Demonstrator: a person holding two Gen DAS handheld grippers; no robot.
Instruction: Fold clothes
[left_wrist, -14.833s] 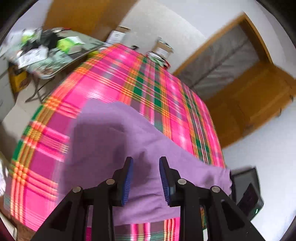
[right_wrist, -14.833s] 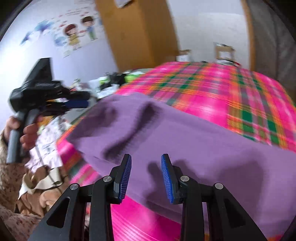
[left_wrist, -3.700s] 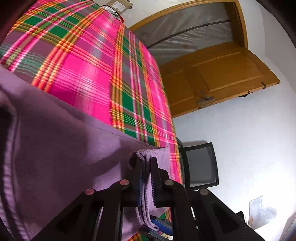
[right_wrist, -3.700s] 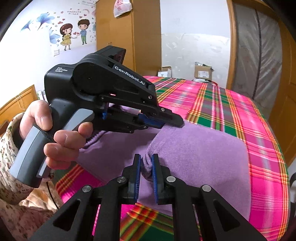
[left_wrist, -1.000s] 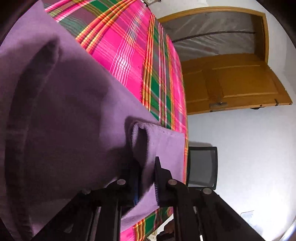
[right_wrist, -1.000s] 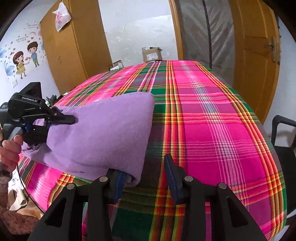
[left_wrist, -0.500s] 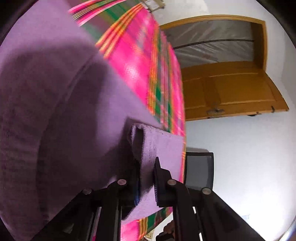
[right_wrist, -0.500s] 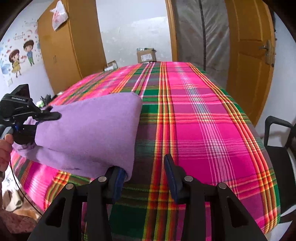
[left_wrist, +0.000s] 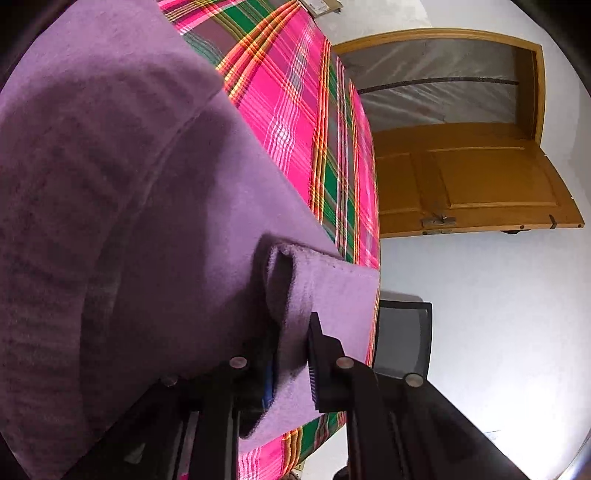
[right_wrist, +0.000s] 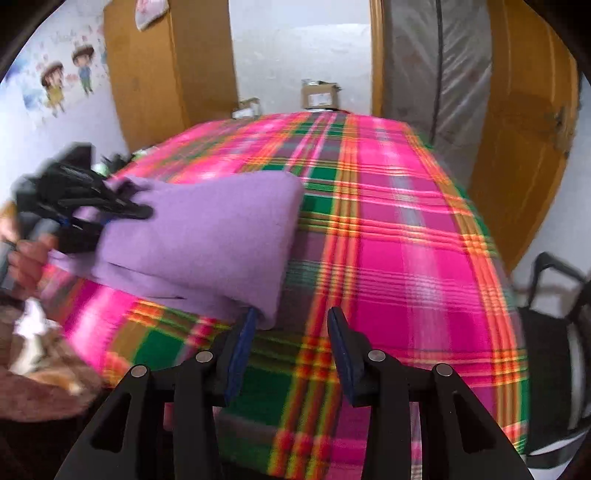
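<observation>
Left wrist: gripper (left_wrist: 291, 354) clamping purple garment (left_wrist: 155, 206).

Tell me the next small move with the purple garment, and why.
Probably open the left tongs and back off: they clamp a corner of the folded purple garment, while the right tongs stand open beside its near edge on the plaid cover.

Black arms (right_wrist: 373, 413), blue-padded jaws, perhaps brown sleeve (right_wrist: 40, 391)
</observation>
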